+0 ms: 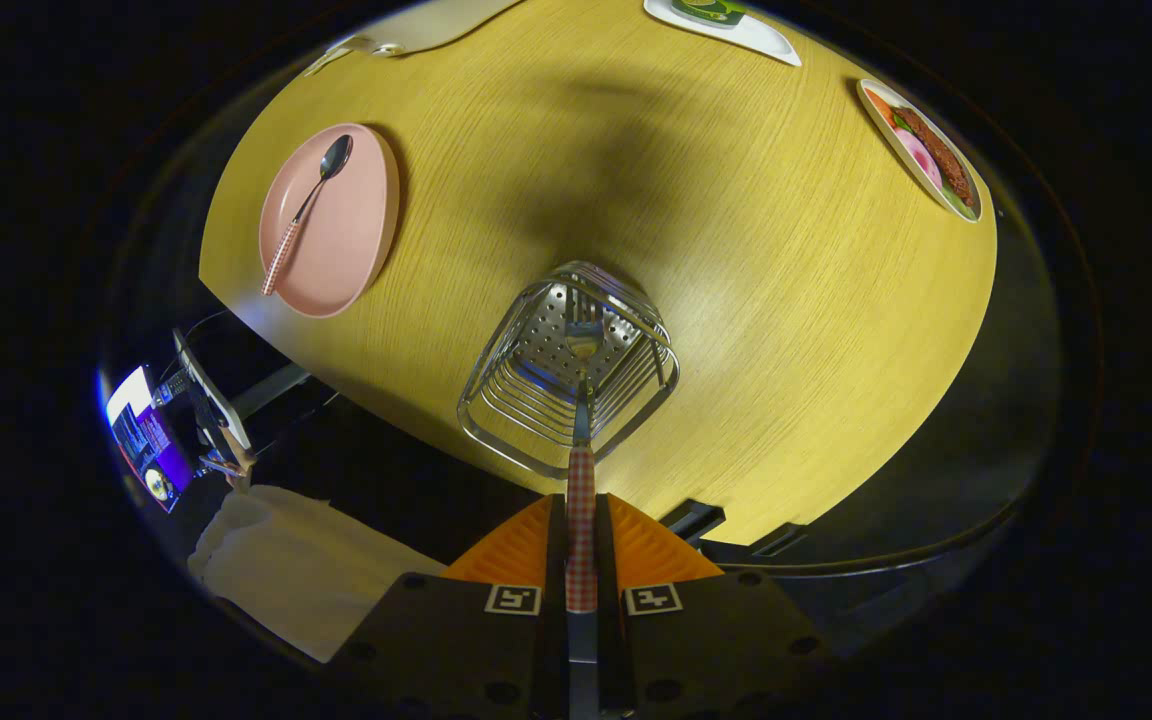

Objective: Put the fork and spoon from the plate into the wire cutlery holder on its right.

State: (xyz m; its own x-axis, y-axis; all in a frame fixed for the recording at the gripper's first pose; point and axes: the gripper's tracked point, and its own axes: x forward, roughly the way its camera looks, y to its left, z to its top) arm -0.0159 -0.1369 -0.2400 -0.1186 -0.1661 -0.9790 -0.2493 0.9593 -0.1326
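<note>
The gripper (581, 545) pinches the checked handle of the fork (581, 440) between both fingers, hanging it tines-down over the open mouth of the wire cutlery holder (568, 370), apparently so it can drop straight in; the tines blur against the holder's perforated base, so whether they touch it cannot be told. The spoon (304, 210) lies on the pink plate (356, 240), far left on the wooden table (736, 300)

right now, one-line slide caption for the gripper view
Fingers shut on the fork, tines inside the wire holder; spoon on pink plate.
</note>
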